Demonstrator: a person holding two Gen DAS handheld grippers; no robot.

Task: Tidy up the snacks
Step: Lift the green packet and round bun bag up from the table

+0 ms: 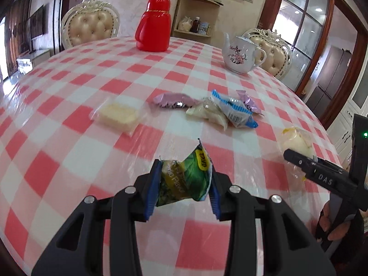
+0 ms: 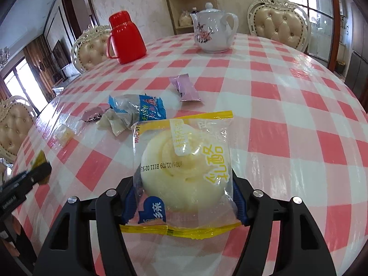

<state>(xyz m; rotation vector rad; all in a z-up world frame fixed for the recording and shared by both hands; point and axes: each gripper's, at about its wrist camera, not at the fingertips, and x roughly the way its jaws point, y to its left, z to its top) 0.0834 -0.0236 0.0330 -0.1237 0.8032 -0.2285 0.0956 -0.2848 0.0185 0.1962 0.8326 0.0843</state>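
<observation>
A crumpled green snack packet (image 1: 184, 179) with a yellow label sits pinched between the blue pads of the left gripper (image 1: 182, 186), lifted clear of the checked tablecloth (image 1: 69, 138). The right gripper (image 2: 182, 197) is clamped on a clear-wrapped round pastry (image 2: 184, 172), its wrapper edged in yellow and printed with yellow characters; the blue pads press the wrapper on both sides, and the pastry's far end reaches out over the cloth. In the left wrist view this same pastry shows at the right edge, with the black finger of the right gripper across it and part of a hand (image 1: 333, 227) below. Farther out on the table lies a loose cluster of snacks: a blue-and-white packet (image 2: 138, 108) resting partly on a pale cream packet (image 2: 115, 122), a dark pink wrapper (image 2: 93, 115) touching that heap on its left, and a lilac wrapped sweet (image 2: 185, 88) lying apart to the right. A clear packet holding a yellow cake (image 1: 117, 115) lies by itself, left of the cluster. Toward the far edge stand a red flask (image 1: 153, 24) with a handle and a white teapot (image 2: 212, 28) painted with pink blossom, well apart from each other. Cream padded chairs (image 2: 279, 23) stand round the table, and a wooden shelf (image 1: 195, 16) with jars stands against the wall.
</observation>
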